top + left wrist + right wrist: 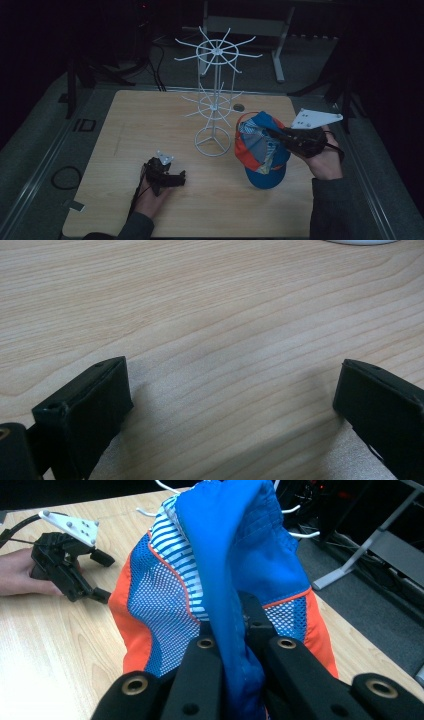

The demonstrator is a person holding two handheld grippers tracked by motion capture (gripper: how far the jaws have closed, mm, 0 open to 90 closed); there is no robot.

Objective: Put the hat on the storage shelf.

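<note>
A blue and orange cap (261, 150) is held by the right gripper (280, 134) above the right part of the table (140, 125). The jaws of this gripper are pressed together on a fold of the blue fabric, as is seen clearly in the right gripper view, where the cap (240, 565) rises between the two black jaws of the gripper (240, 652). The cap hangs open, with its mesh panels and striped lining turned toward the high camera and its blue brim pointed toward the person. Whether the brim touches the table cannot be told.

A white wire stand (215, 95) is placed upright near the middle of the table, just beside the cap on its left. Two rings of thin hooks are carried by its pole, one at the top and one lower, and its round base lies on the wood.

The left gripper (167, 175) is kept low over the front left part of the table, well apart from the cap. Its jaws are spread wide, and only bare wood (215, 330) is seen between them.
</note>
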